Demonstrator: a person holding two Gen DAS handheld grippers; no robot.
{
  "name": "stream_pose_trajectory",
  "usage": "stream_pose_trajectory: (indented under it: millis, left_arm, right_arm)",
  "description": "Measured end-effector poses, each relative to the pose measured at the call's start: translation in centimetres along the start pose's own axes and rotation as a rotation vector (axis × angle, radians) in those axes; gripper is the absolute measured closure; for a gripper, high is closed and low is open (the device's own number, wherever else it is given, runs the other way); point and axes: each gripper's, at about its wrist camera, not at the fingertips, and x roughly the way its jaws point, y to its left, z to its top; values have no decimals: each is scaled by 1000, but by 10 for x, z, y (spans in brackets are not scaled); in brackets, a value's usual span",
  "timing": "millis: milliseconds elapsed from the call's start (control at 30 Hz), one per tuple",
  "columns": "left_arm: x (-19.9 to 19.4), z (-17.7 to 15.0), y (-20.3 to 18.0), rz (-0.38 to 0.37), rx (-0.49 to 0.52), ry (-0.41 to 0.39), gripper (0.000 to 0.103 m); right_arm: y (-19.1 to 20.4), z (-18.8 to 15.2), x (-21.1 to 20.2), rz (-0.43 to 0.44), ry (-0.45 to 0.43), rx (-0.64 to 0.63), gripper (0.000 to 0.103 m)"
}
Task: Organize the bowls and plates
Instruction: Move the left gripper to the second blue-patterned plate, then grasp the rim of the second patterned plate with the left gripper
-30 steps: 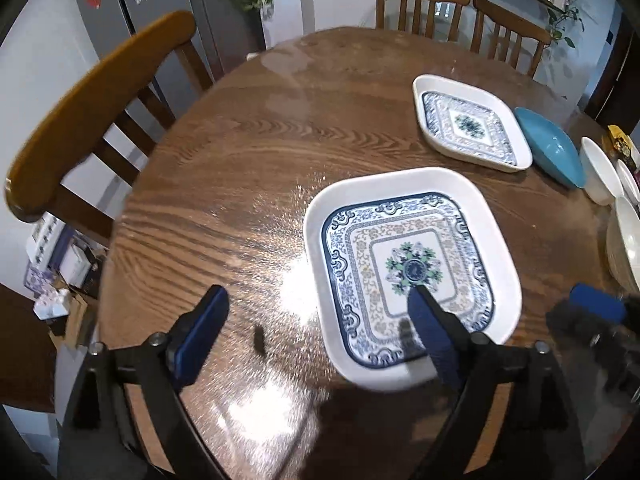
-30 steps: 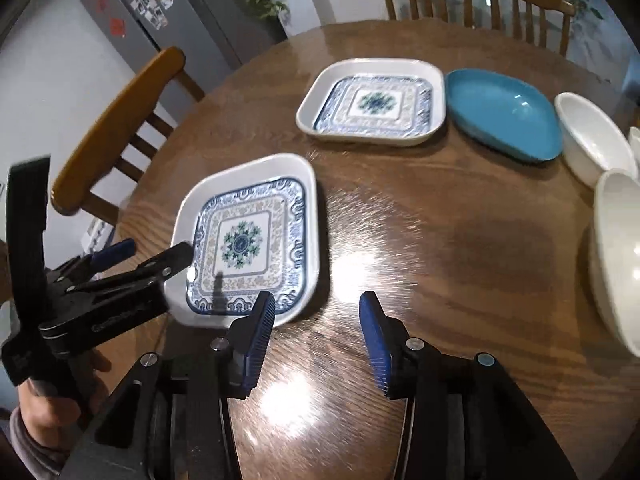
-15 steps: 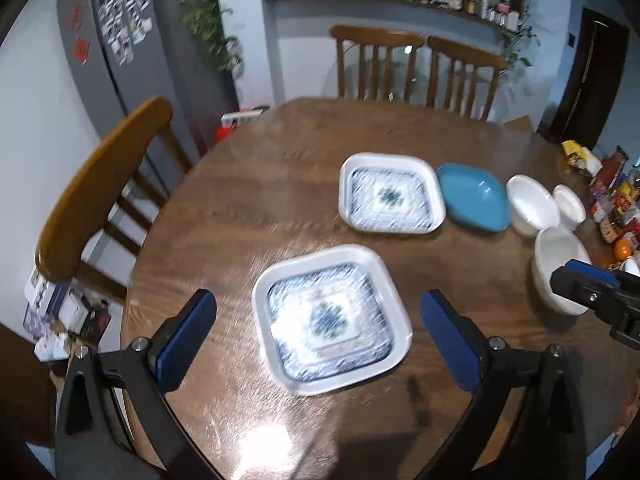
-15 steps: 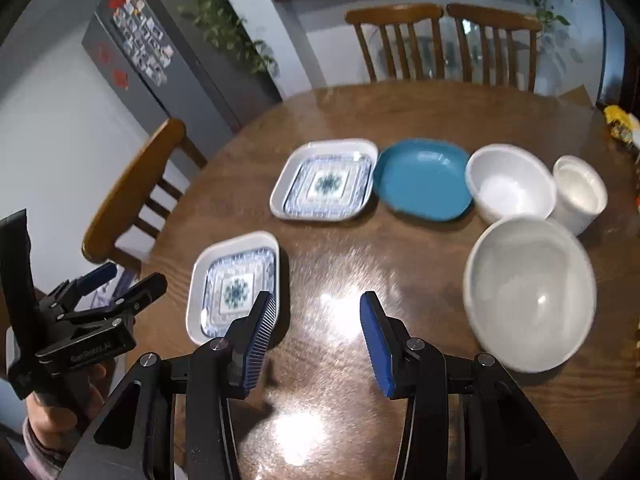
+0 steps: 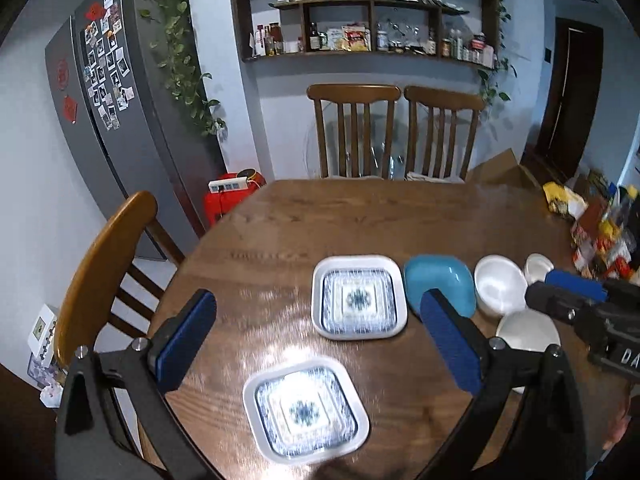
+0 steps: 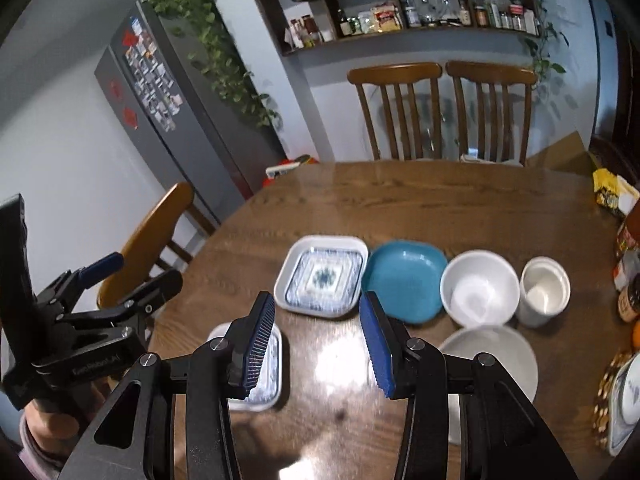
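Observation:
A near square blue-patterned plate [image 5: 306, 410] lies on the wooden table [image 5: 360, 216] below my open, empty left gripper [image 5: 320, 344]. A second patterned plate [image 5: 358, 298] lies farther back, next to a blue dish [image 5: 440, 284], a white bowl [image 5: 500, 284], a white cup [image 6: 544, 290] and a large white bowl [image 6: 488, 354]. My right gripper [image 6: 318, 340] is open and empty, raised above the table. In the right wrist view the near plate [image 6: 266, 376] shows partly behind its left finger, and the far plate [image 6: 324, 276] lies ahead.
Wooden chairs stand at the left [image 5: 104, 272] and behind the table [image 5: 396, 132]. A grey fridge [image 5: 120, 120] stands back left. Jars and packets [image 6: 628, 264] crowd the table's right edge. The left gripper [image 6: 80, 320] shows at the left of the right wrist view.
Both grippers have risen and pulled back from the table, so the plates and bowls look smaller. The near plate lies where it was, free of the left gripper.

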Motion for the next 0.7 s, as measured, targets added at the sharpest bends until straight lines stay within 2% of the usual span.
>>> stream_pose_trajectory:
  millis: [167, 233, 567, 700]
  left_arm:
    - [38, 17, 18, 15, -32, 48, 1]
    - [61, 15, 25, 27, -44, 84, 1]
    - [166, -25, 26, -35, -49, 290, 3]
    - [197, -40, 25, -40, -44, 342, 15]
  right_arm:
    - [-3, 20, 28, 11, 37, 30, 58]
    - [-7, 23, 50, 34, 85, 60, 58]
    - [-26, -8, 154, 25, 291, 176, 58]
    - [-36, -25, 189, -6, 355, 226, 58]
